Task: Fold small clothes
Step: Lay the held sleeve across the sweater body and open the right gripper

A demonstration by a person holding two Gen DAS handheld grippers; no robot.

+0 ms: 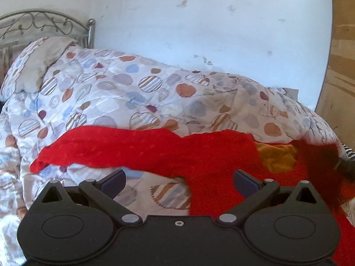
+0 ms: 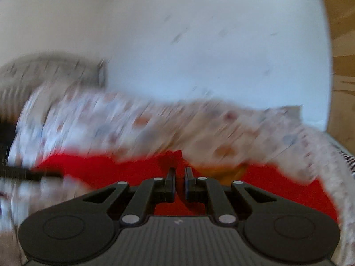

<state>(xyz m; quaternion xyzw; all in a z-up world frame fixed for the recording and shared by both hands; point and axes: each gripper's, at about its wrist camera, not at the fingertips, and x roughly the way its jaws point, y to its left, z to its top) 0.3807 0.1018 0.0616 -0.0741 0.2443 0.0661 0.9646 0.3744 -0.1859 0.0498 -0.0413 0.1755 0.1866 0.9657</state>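
Observation:
A red garment (image 1: 155, 150) lies spread across the patterned quilt (image 1: 133, 93), with a mustard-coloured patch (image 1: 277, 157) near its right part. My left gripper (image 1: 179, 178) hovers over the garment's near edge, jaws wide open, nothing between the pads. At the right edge a blurred, darker fold of the red cloth (image 1: 319, 155) stands lifted. In the blurred right wrist view my right gripper (image 2: 180, 173) is shut, and a peak of the red garment (image 2: 175, 155) rises from between its fingertips. More red cloth (image 2: 99, 168) stretches left under it.
The bed's quilt (image 2: 199, 128) is rumpled and humps up behind the garment. A metal headboard (image 1: 40, 24) and a pillow (image 1: 37, 66) are at far left. A white wall (image 1: 199, 22) stands behind, a wooden panel (image 1: 341, 66) at right. Striped fabric (image 1: 349, 153) shows at the right edge.

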